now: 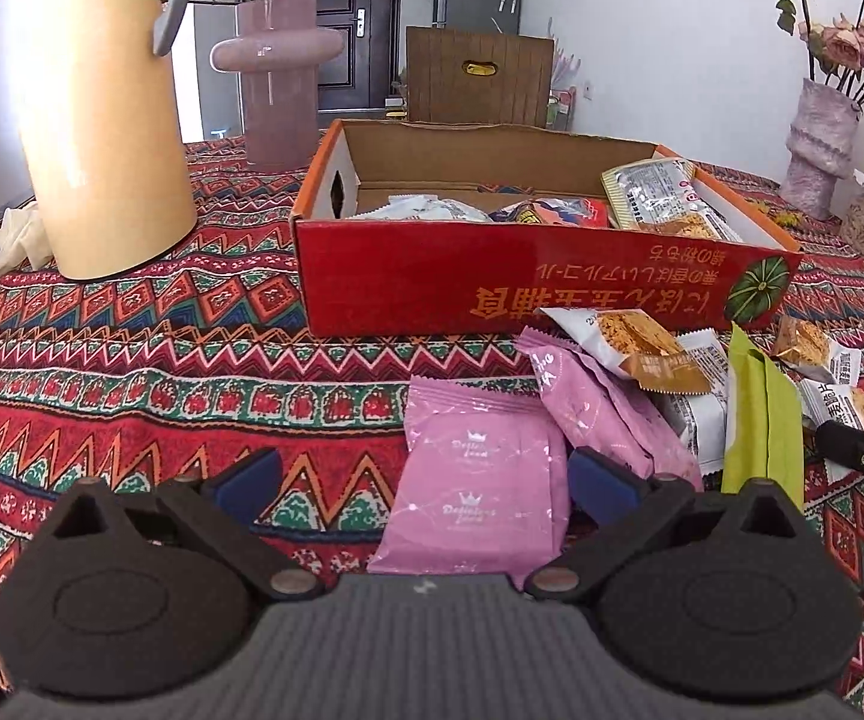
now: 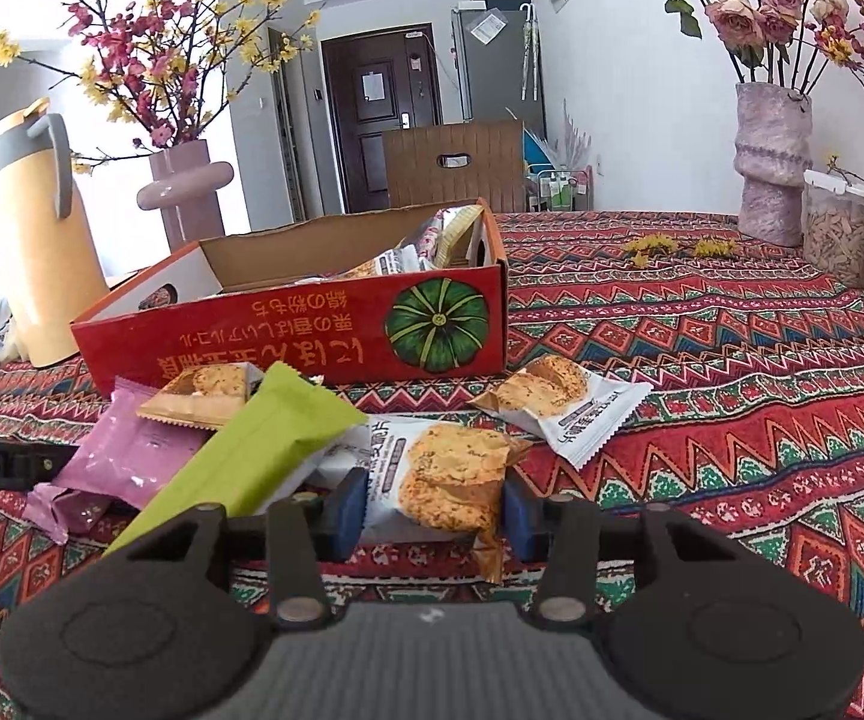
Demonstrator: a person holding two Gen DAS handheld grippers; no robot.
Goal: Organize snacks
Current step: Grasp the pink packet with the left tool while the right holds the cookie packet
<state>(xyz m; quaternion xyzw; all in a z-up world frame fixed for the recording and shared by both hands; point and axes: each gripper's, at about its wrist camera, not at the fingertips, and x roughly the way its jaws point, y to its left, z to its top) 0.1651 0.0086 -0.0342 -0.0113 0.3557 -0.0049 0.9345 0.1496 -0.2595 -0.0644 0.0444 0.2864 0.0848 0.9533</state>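
Observation:
My left gripper (image 1: 426, 483) is open, low over the patterned cloth, with a flat pink snack packet (image 1: 480, 480) lying between its wide-set blue pads. In the right wrist view my right gripper (image 2: 434, 513) is shut on a white cookie packet (image 2: 444, 468), a pad pressing each side. Around it lie a green packet (image 2: 252, 450), a pink packet (image 2: 132, 456) and two more cookie packets (image 2: 558, 402). Behind the pile stands the open red cardboard box (image 1: 432, 276) with several snacks inside. A black part of the right gripper shows at the right edge of the left wrist view.
A yellow thermos jug (image 1: 102, 138) and a pink vase (image 1: 279, 78) stand left of the box. A purple vase (image 2: 771, 162) and a jar of seeds (image 2: 840, 228) stand at the far right. Bare cloth (image 2: 732, 360) stretches right of the box.

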